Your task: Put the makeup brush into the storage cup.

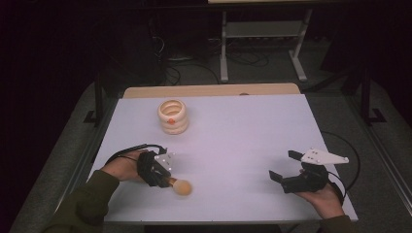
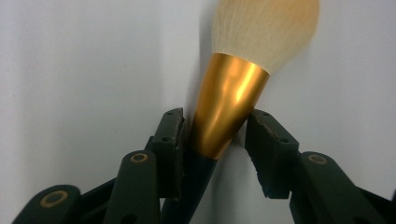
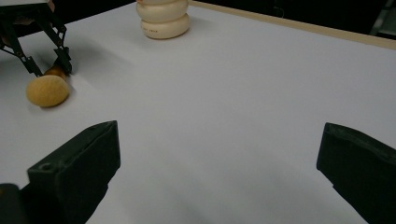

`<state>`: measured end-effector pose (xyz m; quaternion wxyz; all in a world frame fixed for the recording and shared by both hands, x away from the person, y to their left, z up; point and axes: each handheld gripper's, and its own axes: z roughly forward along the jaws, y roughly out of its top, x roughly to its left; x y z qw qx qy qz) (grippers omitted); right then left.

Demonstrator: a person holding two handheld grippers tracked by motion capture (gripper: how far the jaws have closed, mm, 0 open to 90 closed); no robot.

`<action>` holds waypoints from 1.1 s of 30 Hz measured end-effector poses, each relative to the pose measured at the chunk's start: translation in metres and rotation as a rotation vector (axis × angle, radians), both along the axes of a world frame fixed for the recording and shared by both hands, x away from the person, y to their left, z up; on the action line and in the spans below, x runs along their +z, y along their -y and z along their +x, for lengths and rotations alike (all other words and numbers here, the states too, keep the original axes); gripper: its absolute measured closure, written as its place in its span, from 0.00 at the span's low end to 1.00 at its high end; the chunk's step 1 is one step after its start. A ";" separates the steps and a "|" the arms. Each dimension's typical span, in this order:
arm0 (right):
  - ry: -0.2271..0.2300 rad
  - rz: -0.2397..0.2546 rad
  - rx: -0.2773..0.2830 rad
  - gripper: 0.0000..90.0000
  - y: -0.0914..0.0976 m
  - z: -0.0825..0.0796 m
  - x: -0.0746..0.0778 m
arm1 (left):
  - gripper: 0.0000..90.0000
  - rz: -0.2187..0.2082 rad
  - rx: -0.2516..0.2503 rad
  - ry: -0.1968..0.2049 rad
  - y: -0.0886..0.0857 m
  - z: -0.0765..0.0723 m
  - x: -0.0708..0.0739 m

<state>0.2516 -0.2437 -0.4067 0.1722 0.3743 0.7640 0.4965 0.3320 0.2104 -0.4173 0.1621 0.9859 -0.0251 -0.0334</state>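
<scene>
A: Where is the makeup brush [image 1: 180,185] at this moment?

B: It lies on the white table [image 1: 233,141], on the side near the person, well apart from the ribbed cream holder [image 1: 173,116] that stands toward the far edge. From the holder, the brush is straight toward the person. Its fluffy head points away from the left gripper [image 1: 167,180].

A: Does the left gripper have it?

B: In the left gripper view the gold ferrule [image 2: 229,105] sits between the two black jaws, which are narrow. One jaw touches the ferrule and the dark handle [image 2: 194,186]. At the other jaw a thin gap seems to stay, so I cannot tell if the grip is already firm. The brush leans a little between them.

A: And the other one?

B: The right gripper [image 1: 284,167] is far to the right of the holder and nearer to the person, about level with the brush. Its jaws stand wide apart, with nothing between them but bare table. The person's hand [image 1: 326,199] holds it from behind.

A: What does the right gripper view show?

B: The brush head [image 3: 47,90] is in front of the holder [image 3: 163,17], with the left gripper [image 3: 49,65] just at it.
</scene>
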 end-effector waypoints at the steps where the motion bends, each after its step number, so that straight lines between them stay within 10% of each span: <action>1: 0.000 0.000 0.000 0.00 0.000 0.000 0.000 | 0.65 0.004 0.002 0.001 0.001 0.000 0.000; 33: -0.002 0.000 -0.007 0.00 0.002 -0.001 -0.001 | 0.75 0.020 0.115 -0.031 0.002 0.004 0.002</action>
